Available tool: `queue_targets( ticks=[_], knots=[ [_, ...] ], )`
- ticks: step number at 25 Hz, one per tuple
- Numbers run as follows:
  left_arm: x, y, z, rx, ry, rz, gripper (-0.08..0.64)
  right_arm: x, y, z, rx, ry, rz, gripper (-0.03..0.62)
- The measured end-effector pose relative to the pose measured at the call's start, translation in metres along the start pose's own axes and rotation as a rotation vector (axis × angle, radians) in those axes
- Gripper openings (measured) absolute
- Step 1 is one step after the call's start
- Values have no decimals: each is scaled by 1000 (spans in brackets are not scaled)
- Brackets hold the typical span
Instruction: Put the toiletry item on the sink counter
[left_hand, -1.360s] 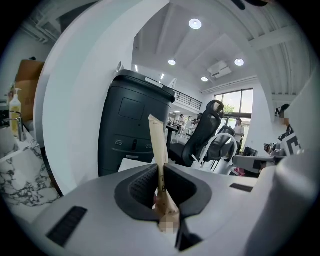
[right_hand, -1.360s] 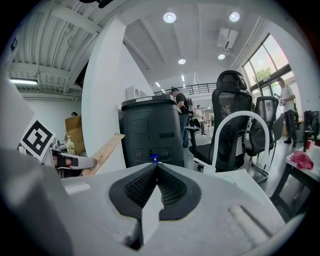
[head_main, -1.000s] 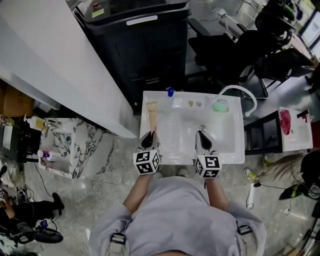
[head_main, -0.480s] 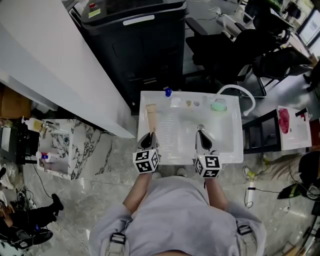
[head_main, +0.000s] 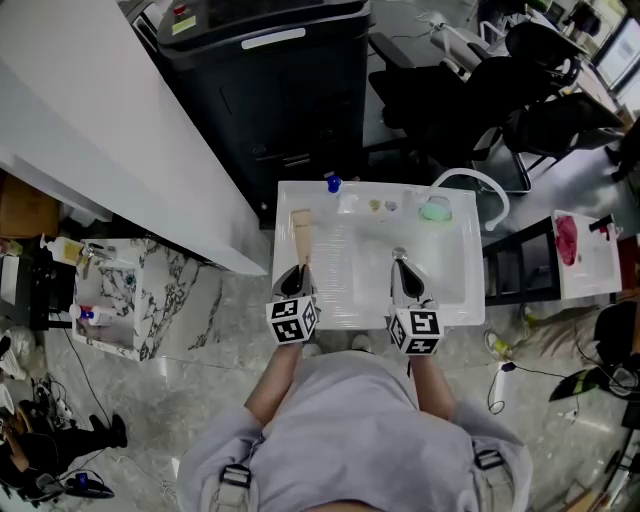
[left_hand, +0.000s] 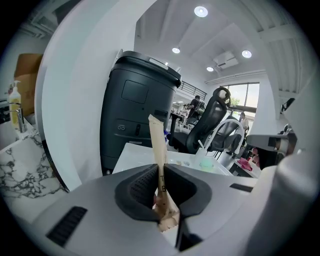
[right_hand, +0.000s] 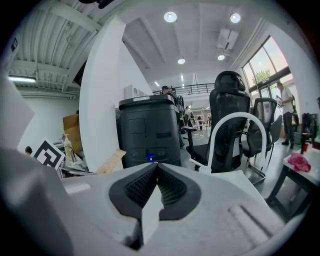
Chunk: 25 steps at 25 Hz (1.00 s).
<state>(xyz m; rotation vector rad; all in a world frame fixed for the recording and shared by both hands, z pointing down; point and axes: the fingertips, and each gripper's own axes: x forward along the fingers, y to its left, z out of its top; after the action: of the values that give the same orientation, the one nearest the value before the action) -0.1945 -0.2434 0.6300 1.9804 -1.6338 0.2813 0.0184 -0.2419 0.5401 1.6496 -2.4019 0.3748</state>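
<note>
The tube (head_main: 302, 235), clamped at its crimped end by the left gripper (head_main: 303, 268), is held over the surface's (head_main: 450, 292) left edge almost as a second ago, so release is still pending; the right gripper (head_main: 400, 262) is closed, empty.

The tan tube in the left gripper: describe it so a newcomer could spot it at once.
Find the white sink in front of the black bin. Along its left side, the left gripper clamps a long, flat tan tube. Its neighbours are small: a blue cap and a green round item.
</note>
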Motion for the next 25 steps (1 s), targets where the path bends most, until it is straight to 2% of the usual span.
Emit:
queue_targets(
  ticks=[25],
  knots=[
    [22,8,-31,16,83,17,35,2,-9,-4,7,13,-12,3]
  ],
)
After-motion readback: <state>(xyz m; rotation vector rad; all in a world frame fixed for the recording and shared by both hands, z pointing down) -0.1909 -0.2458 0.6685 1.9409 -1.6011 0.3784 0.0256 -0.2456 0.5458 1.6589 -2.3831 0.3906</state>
